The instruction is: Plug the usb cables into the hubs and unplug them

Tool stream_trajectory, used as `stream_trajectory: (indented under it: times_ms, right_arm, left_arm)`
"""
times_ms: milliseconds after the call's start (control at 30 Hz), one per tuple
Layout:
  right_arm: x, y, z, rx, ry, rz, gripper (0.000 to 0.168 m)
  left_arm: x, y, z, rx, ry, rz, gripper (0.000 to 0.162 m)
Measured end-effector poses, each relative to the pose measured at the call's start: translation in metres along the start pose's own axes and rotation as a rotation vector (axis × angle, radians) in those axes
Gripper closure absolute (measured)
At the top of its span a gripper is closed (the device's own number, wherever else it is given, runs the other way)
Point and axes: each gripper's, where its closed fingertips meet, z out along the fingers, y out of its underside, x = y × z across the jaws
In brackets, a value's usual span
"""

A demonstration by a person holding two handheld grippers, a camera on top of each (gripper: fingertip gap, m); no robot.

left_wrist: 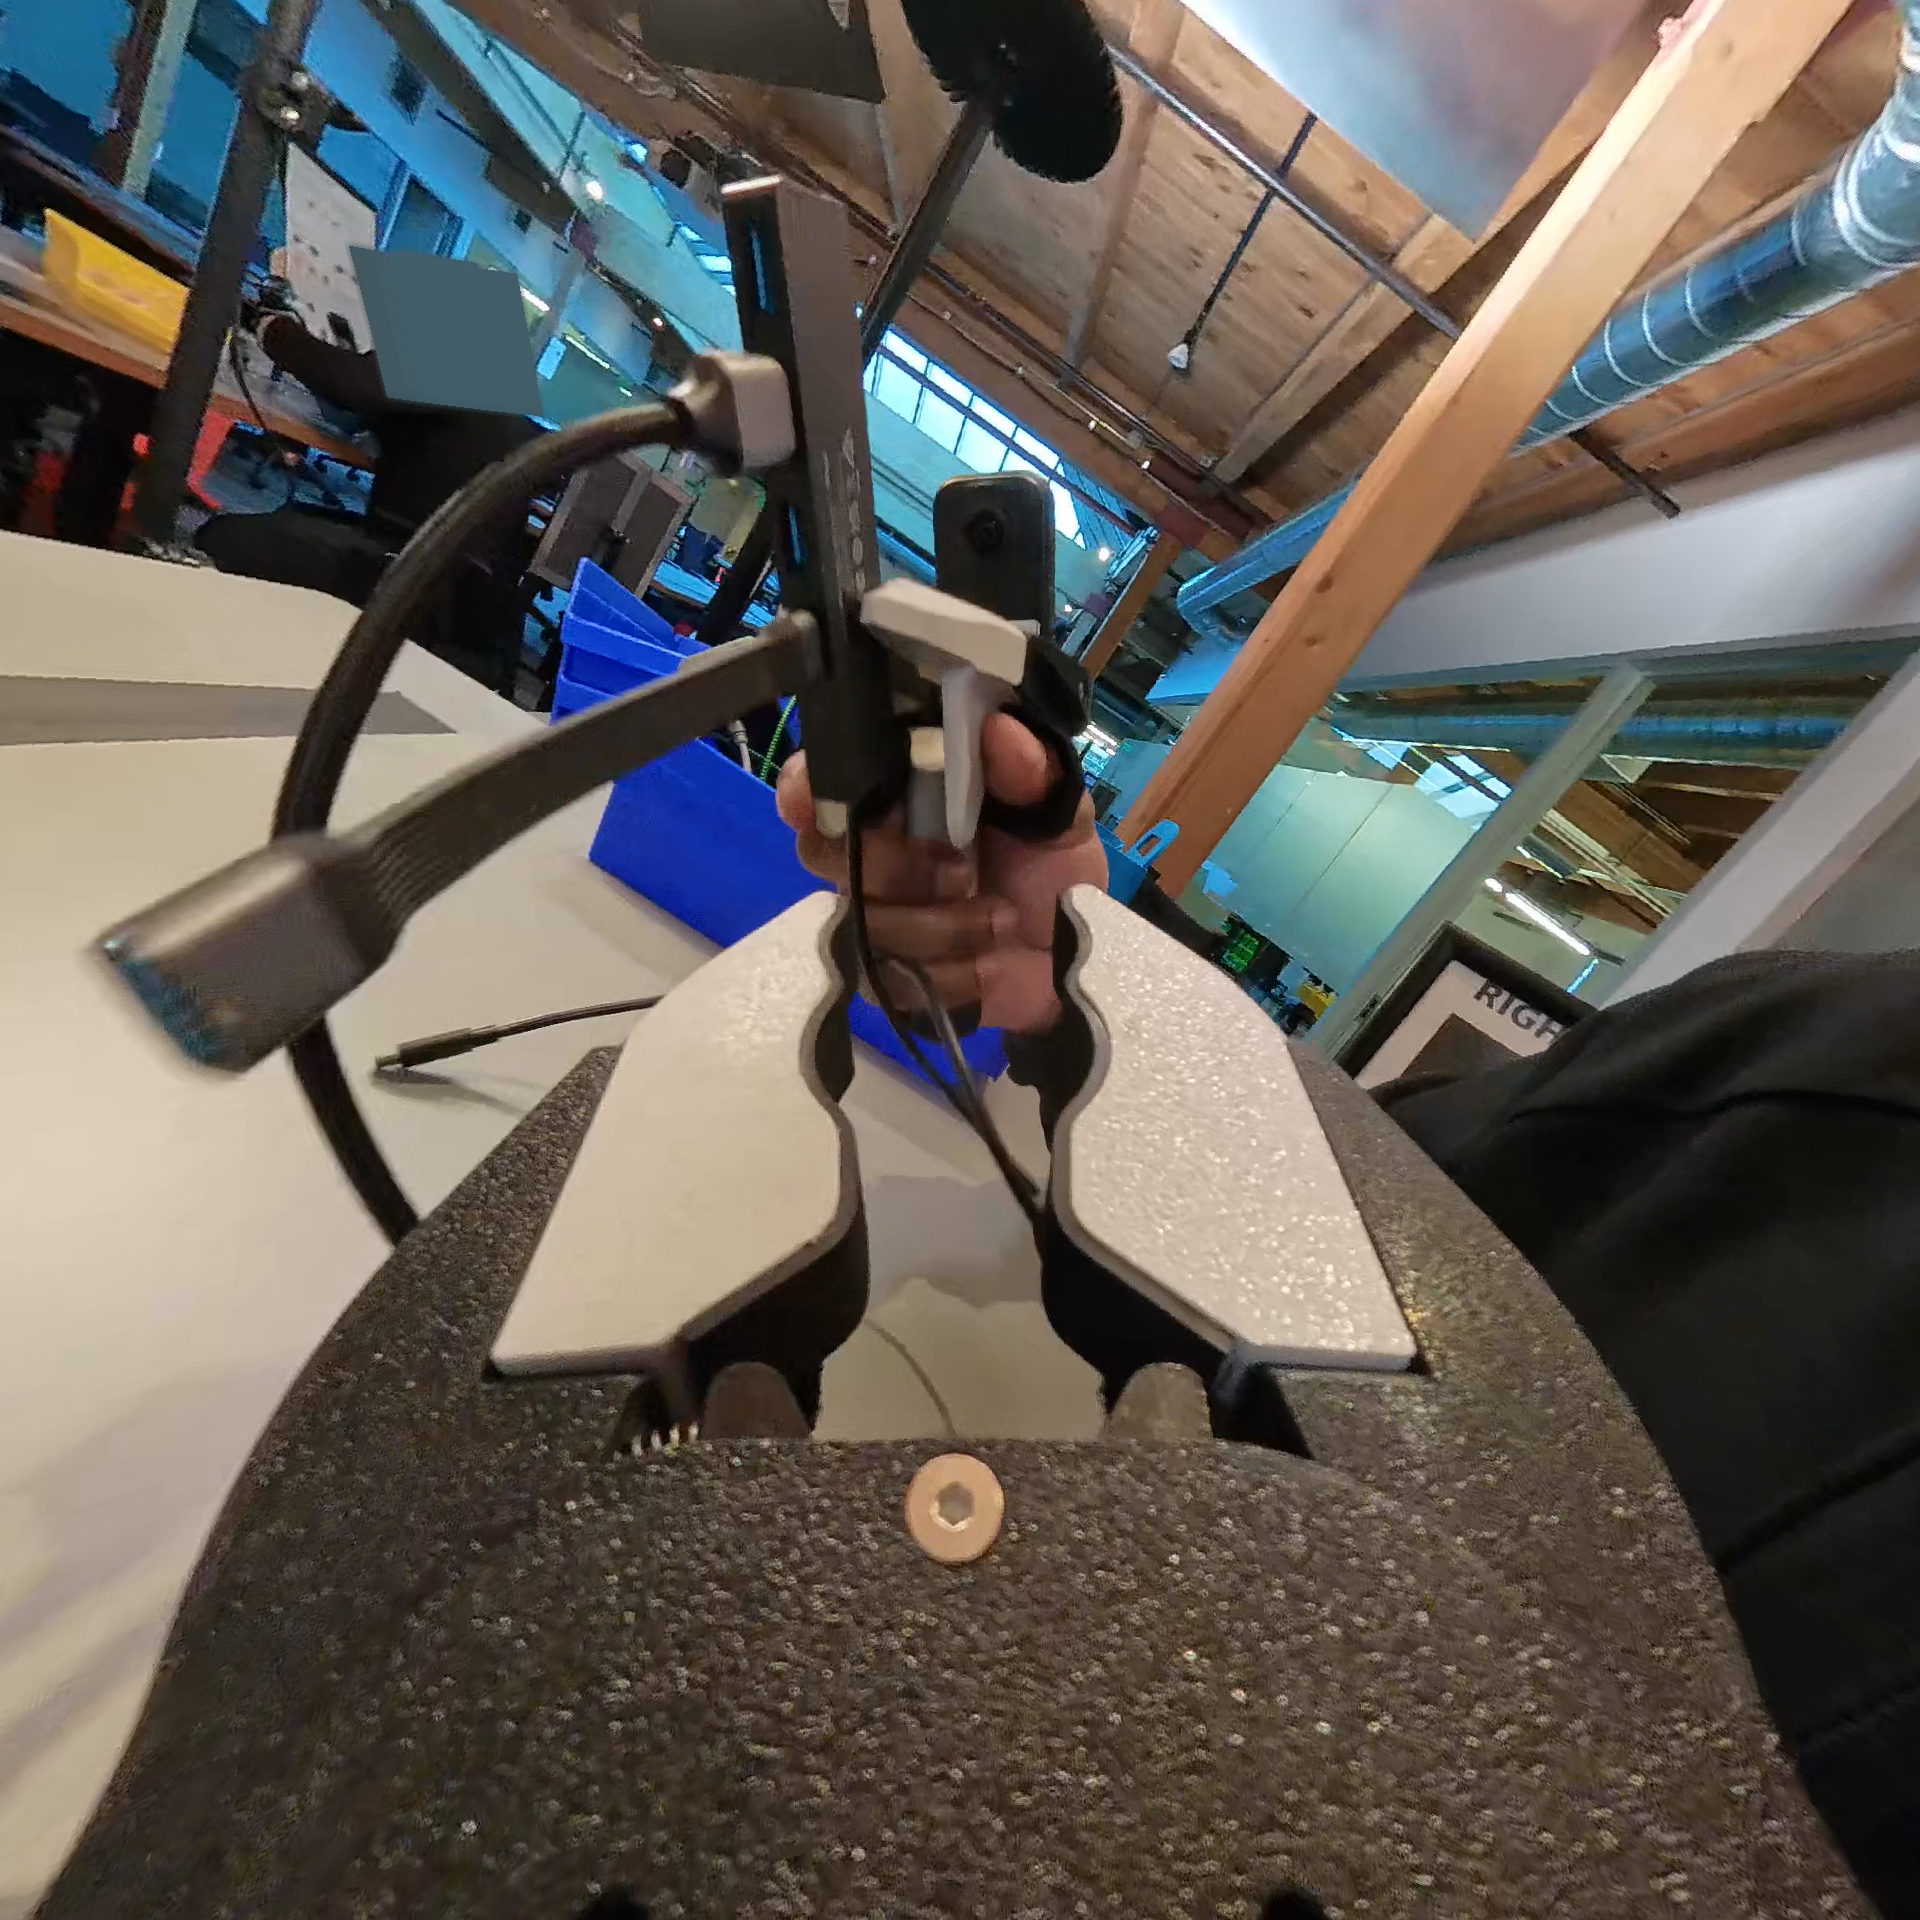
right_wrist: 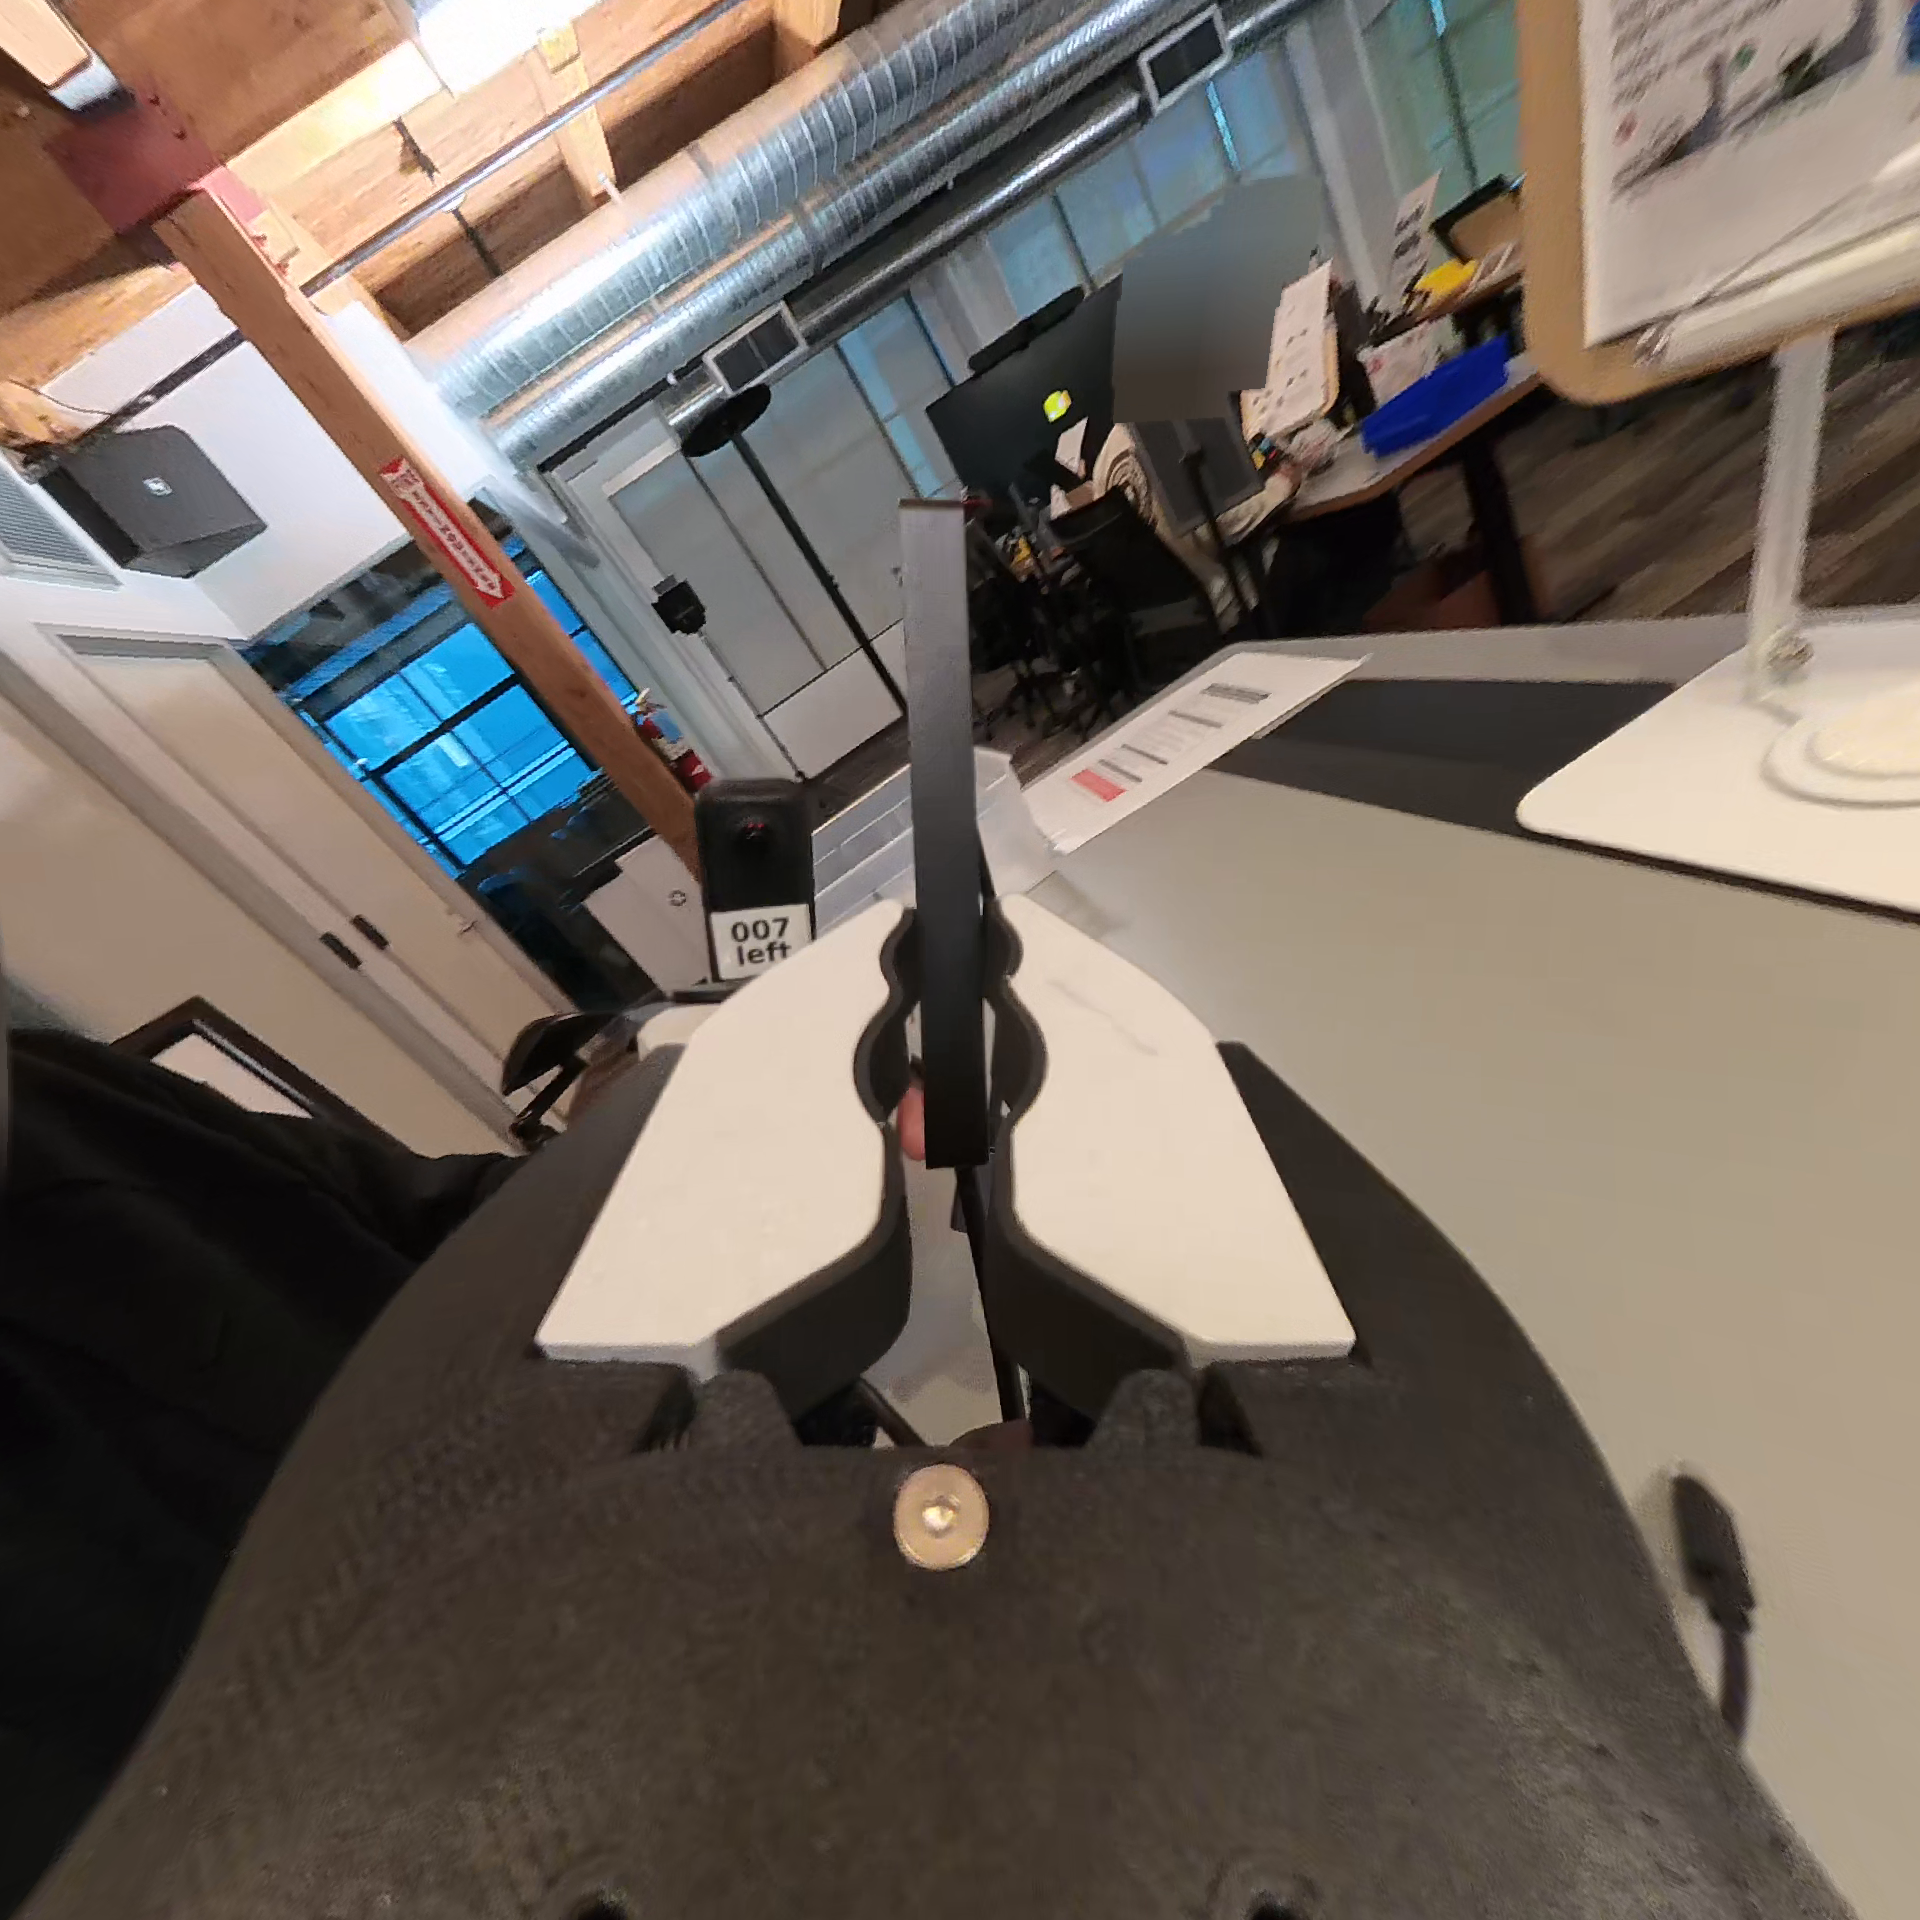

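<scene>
While your right gripper (right_wrist: 948, 925) is clenched on the hub (right_wrist: 940, 779), the hub stands upright off the table (left_wrist: 156, 1195), long axis near vertical and thin edge toward the right camera. Your left gripper (left_wrist: 956, 914) is released, jaws apart, nothing between them; it is the free one and faces the hub from the front. In the left wrist view the hub (left_wrist: 821, 436) lies ahead of and above the left fingertips. A grey plug (left_wrist: 748, 410) is seated in the hub's left side, its axis crosswise to the hub, and its round black cable (left_wrist: 312, 727) loops leftward and down toward the table. Judgement: unplugging that plug is the step in hand; the left gripper would need to rise and shift left, close on the plug body, then pull sideways away from the hub. A flat lead (left_wrist: 540, 769) leaves the hub lower down on the same side and ends in a loose connector (left_wrist: 239, 966), blurred, hanging just below the approach path; it could snag. A thin cable (left_wrist: 499, 1034) lies on the table beyond the left finger, and a blue bin (left_wrist: 696, 842) sits behind it, both clear of the path. In the right wrist view a black plug (right_wrist: 1704, 1548) lies on the table near the gripper body.
</scene>
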Motion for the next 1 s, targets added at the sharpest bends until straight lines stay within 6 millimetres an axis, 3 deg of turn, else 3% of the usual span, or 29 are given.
stream_trajectory:
  times_ms: [133, 267, 467, 567, 667, 833, 900, 1000]
  right_arm:
    - [-0.012, -0.033, -0.024, 0.031, 0.051, -0.081, 0.158]
    - [-0.026, -0.081, -0.059, 0.042, 0.131, -0.202, 0.158]
    - [-0.057, -0.174, -0.129, 0.153, 0.217, -0.380, 0.159]
    - [-0.067, -0.205, -0.167, 0.223, 0.251, -0.458, 0.158]
    - [-0.057, -0.225, -0.210, 0.303, 0.344, -0.566, 0.159]
    - [-0.002, -0.227, -0.267, 0.284, 0.611, -0.793, 0.158]
    - [0.027, -0.208, -0.277, 0.193, 0.662, -0.871, 0.158]
    - [0.074, -0.162, -0.284, 0.027, 0.692, -0.907, 0.158]
  left_arm:
    - [0.002, 0.002, -0.001, -0.011, -0.007, 0.051, 0.129]
    - [-0.007, 0.010, -0.004, -0.022, -0.037, 0.058, 0.133]
    - [-0.020, 0.022, -0.005, -0.028, -0.054, 0.001, 0.136]
    - [-0.025, 0.030, -0.003, -0.053, -0.064, 0.004, 0.136]
    - [-0.028, 0.039, -0.001, -0.077, -0.066, 0.002, 0.136]
    - [-0.034, 0.053, 0.003, -0.120, -0.069, -0.008, 0.137]
    - [-0.034, 0.056, 0.004, -0.134, -0.066, -0.006, 0.137]
    - [-0.033, 0.057, 0.004, -0.139, -0.064, 0.001, 0.137]
